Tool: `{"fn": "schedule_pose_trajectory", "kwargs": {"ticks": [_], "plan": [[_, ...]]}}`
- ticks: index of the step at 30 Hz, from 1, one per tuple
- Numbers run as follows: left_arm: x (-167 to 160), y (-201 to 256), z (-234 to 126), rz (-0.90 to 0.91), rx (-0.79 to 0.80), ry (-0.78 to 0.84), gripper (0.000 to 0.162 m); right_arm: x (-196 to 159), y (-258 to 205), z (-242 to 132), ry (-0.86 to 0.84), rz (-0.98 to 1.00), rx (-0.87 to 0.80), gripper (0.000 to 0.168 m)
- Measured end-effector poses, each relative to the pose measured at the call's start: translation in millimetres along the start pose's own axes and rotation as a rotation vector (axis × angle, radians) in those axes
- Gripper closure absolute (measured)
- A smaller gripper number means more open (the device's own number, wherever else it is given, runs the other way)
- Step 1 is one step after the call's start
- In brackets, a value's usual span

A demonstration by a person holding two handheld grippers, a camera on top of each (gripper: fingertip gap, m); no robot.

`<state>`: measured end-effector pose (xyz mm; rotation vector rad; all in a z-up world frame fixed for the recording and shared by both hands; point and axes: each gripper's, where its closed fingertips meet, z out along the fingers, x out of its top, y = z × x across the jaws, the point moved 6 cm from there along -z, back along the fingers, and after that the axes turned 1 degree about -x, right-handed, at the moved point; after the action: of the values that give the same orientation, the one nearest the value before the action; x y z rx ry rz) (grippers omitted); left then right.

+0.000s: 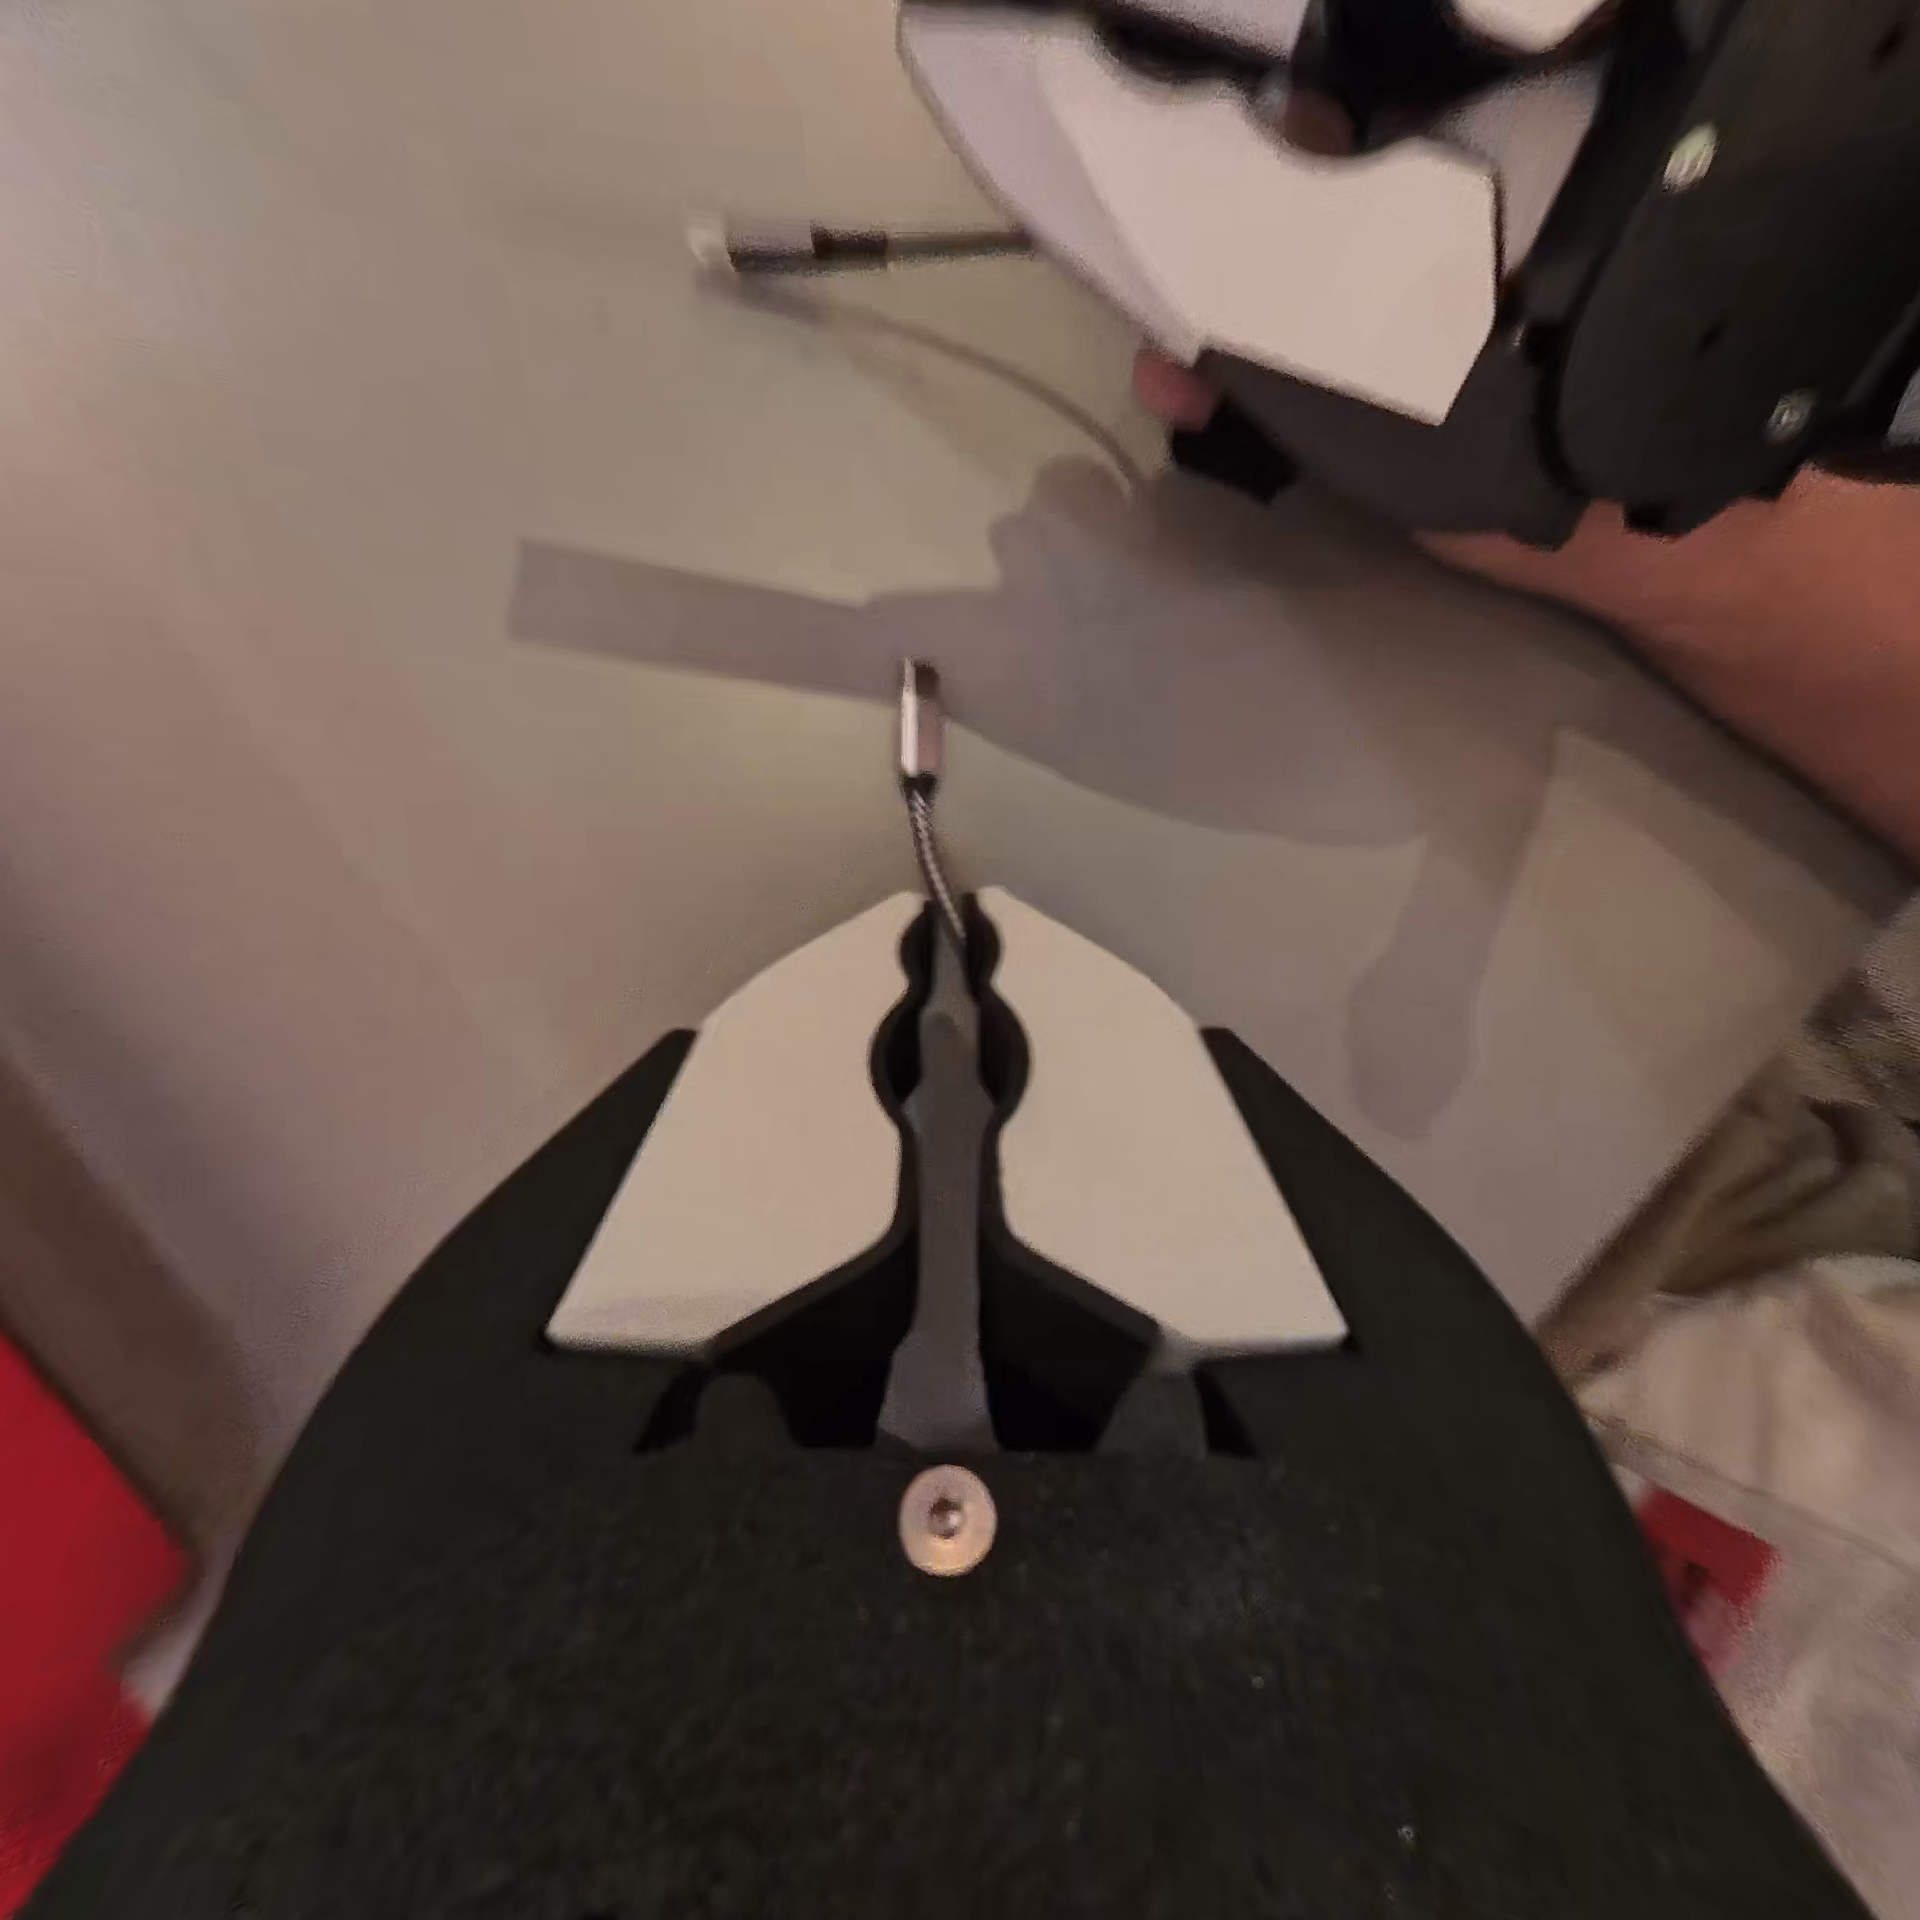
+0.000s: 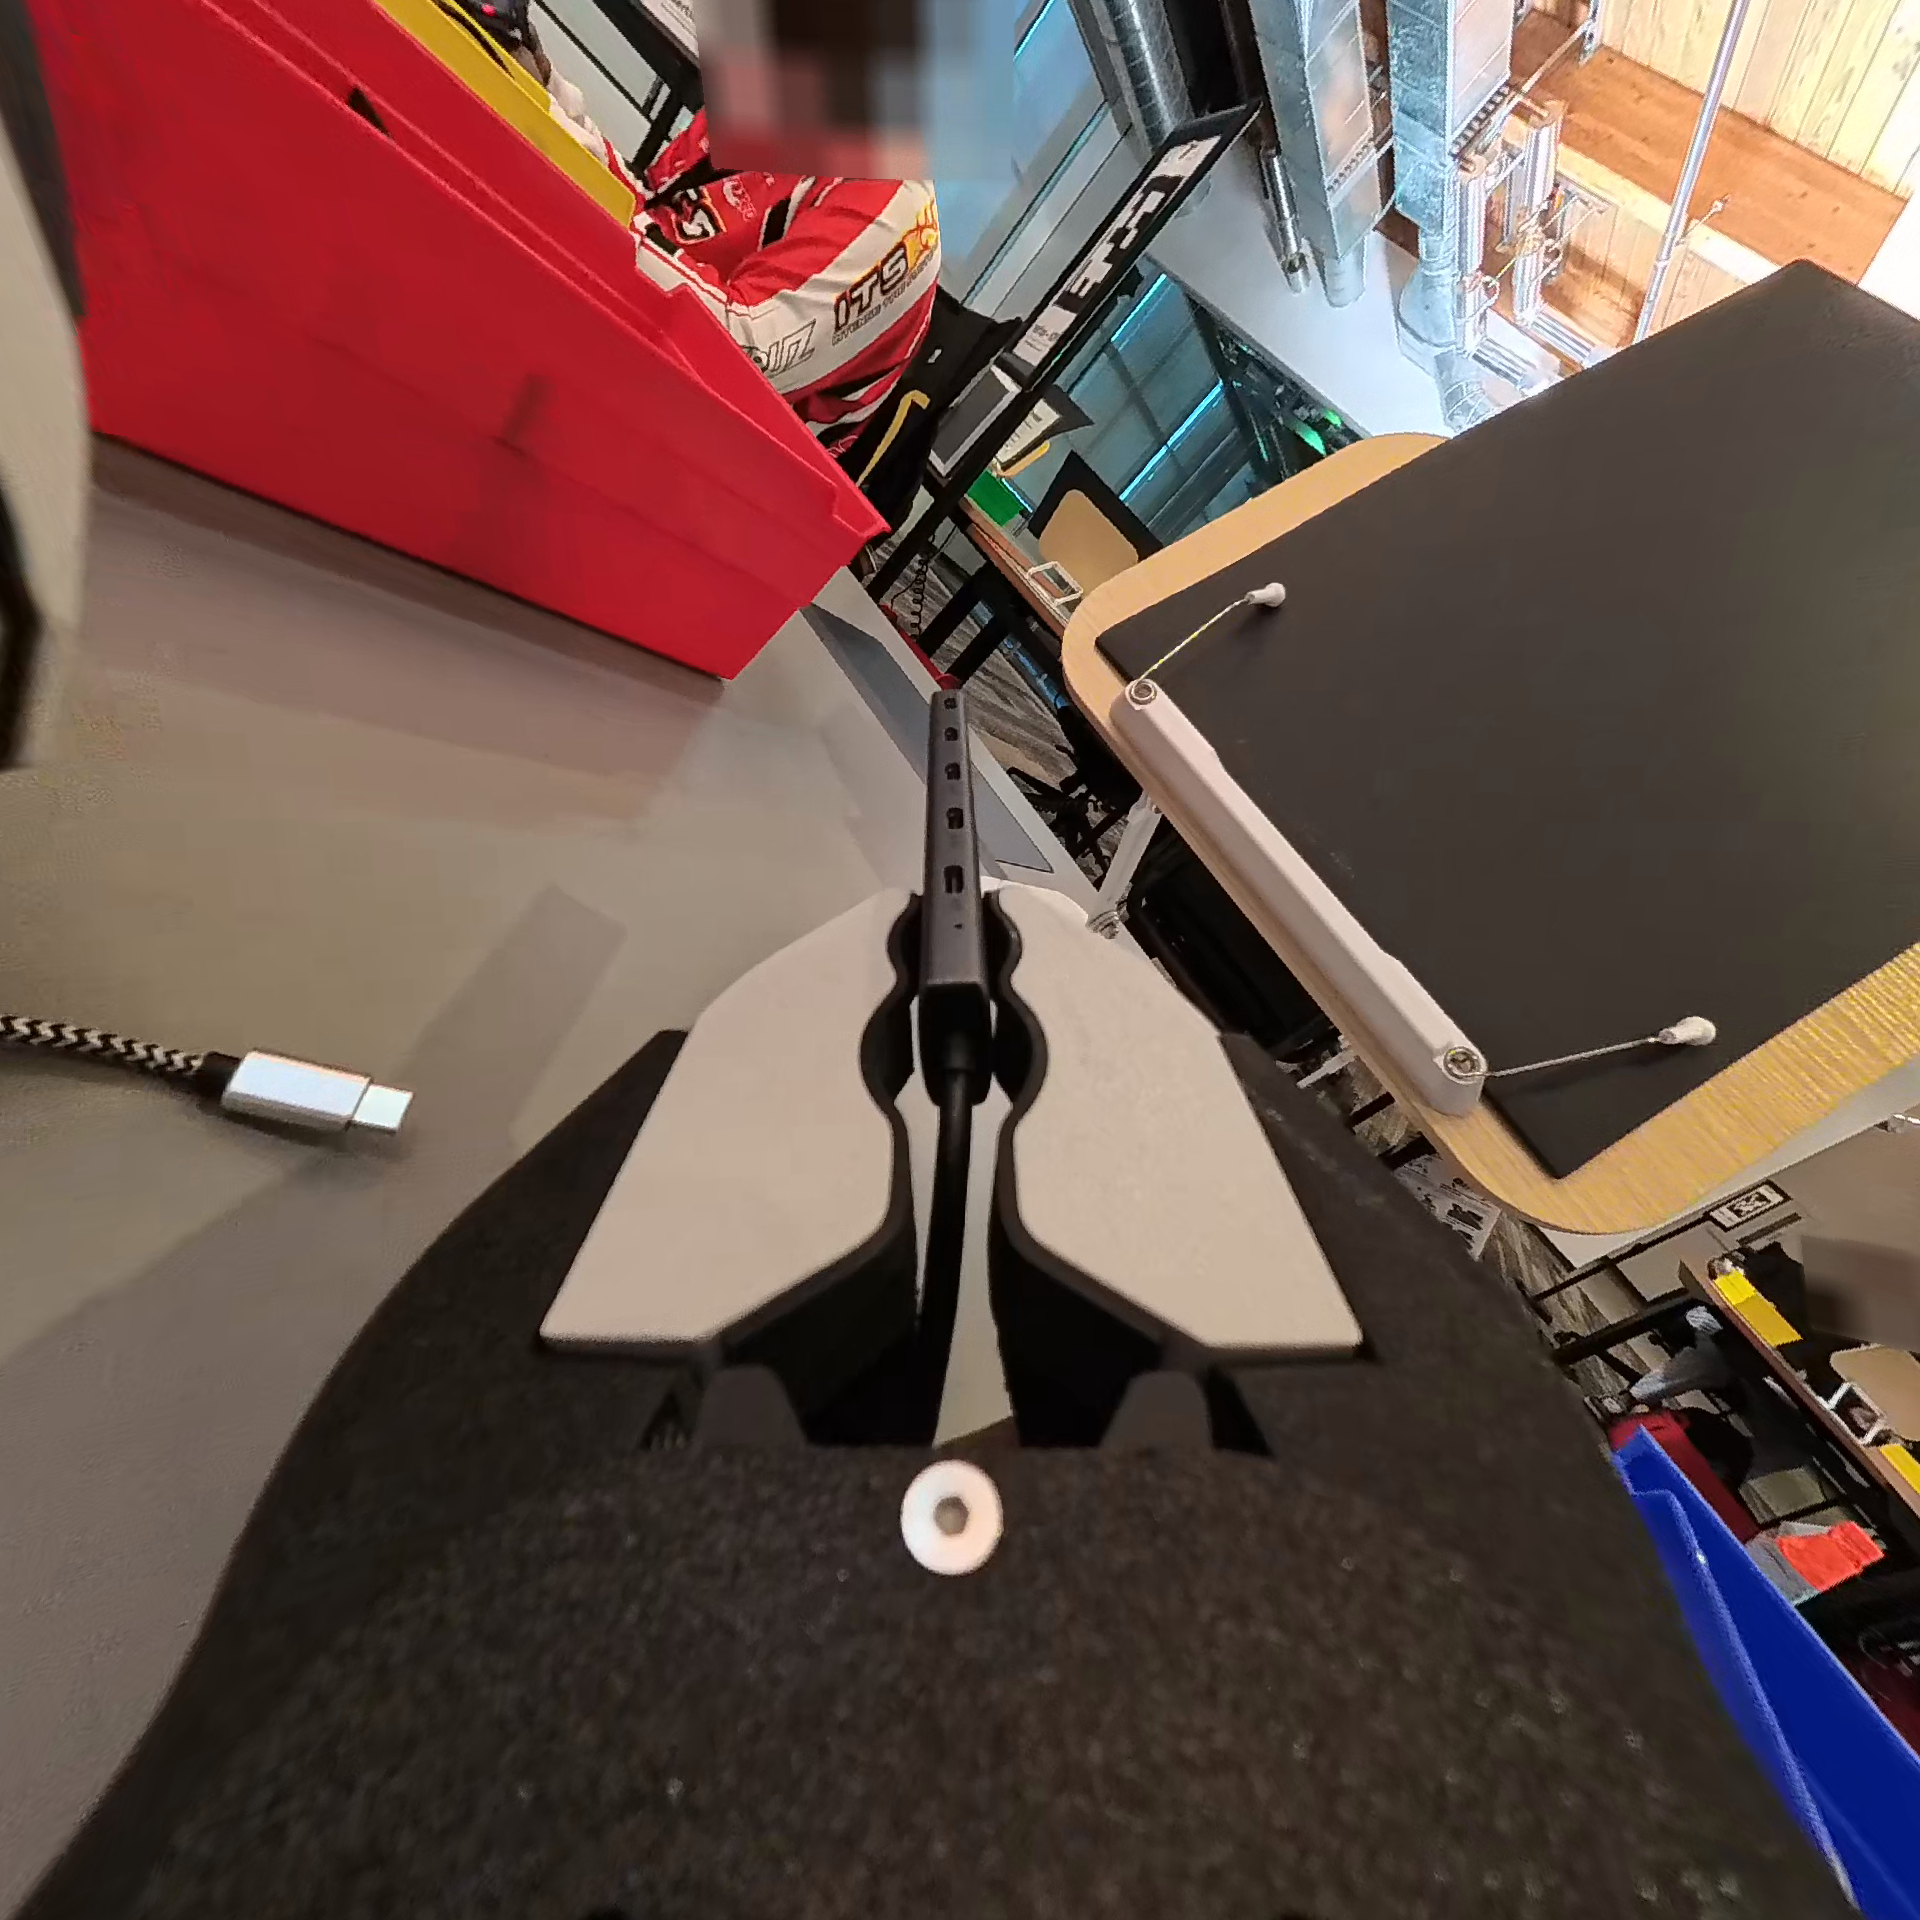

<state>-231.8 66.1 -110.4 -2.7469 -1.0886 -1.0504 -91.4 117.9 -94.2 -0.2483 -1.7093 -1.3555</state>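
The braided cable (image 1: pixel 940 883) is sitting pinched between our left gripper's (image 1: pixel 951 914) white fingertips, its black-and-white weave running out to a silver metal plug (image 1: pixel 918 727) above the smooth pale grey table (image 1: pixel 364 520). Farther off, the other gripper (image 1: pixel 1247 208) is blurring past another plug (image 1: pixel 748 247).

In the right wrist view, we are clamping our right gripper (image 2: pixel 951 935) tight on a slim dark hub (image 2: pixel 951 831), a flat matte bar with small ports, its black cord trailing back between the fingers. A second silver plug (image 2: pixel 312 1093) is lying on the grey tabletop beside red plastic bins (image 2: pixel 416 364); a black-topped wooden table (image 2: pixel 1558 727) is standing beyond.
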Motion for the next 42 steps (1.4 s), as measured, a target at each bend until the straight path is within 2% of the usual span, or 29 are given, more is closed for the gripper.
{"fn": "schedule_pose_trajectory", "kwargs": {"ticks": [1,4,5,7,10,12,15,17,19,20,22,24,26,28,31,36,39,42], "plan": [[-8,3,5,-0.031,-0.028,-0.045,0.143,0,0,0,0.000,-0.002,0.001,0.159],[-27,13,21,-0.053,-0.011,-0.096,0.137,0,-1,1,-0.002,-0.005,0.005,0.159],[-29,17,23,-0.041,-0.003,-0.089,0.147,0,-1,1,-0.003,-0.005,0.006,0.159],[-29,24,25,0.009,0.005,-0.108,0.155,0,-1,1,-0.002,-0.002,0.007,0.159],[-22,21,23,0.111,0.106,-0.085,0.158,0,-1,1,-0.004,-0.001,0.006,0.159],[-2,5,0,0.160,0.250,0.042,0.159,0,1,1,-0.002,0.007,-0.001,0.159],[39,-21,-63,0.199,0.523,0.309,0.159,0,5,0,0.004,0.034,-0.022,0.159],[57,-22,-104,0.267,0.702,0.467,0.159,-1,9,0,0.006,0.067,-0.030,0.159],[63,-7,-123,0.410,0.844,0.581,0.159,-3,13,-1,0.004,0.100,-0.040,0.159],[59,3,-120,0.511,0.879,0.595,0.159,-4,15,-1,0.005,0.116,-0.045,0.159],[37,22,-85,0.694,0.853,0.508,0.159,-5,18,-1,0.004,0.147,-0.050,0.159],[1,36,-39,0.781,0.761,0.375,0.159,-6,21,-2,0.007,0.171,-0.055,0.159],[-30,44,-7,0.788,0.685,0.287,0.159,-8,22,-2,0.005,0.188,-0.059,0.159],[-46,52,12,0.736,0.602,0.214,0.159,-8,23,-2,0.003,0.195,-0.059,0.159],[-50,62,19,0.618,0.406,0.175,0.154,-8,22,-2,0.002,0.186,-0.056,0.159],[-43,76,7,0.411,-0.066,0.216,0.145,-8,20,-1,-0.001,0.185,-0.046,0.159],[-36,83,0,0.459,-0.259,0.211,0.138,-9,21,-1,-0.002,0.197,-0.042,0.159],[-34,91,-3,0.634,-0.374,0.187,0.137,-10,22,-1,-0.003,0.206,-0.044,0.159]]}}
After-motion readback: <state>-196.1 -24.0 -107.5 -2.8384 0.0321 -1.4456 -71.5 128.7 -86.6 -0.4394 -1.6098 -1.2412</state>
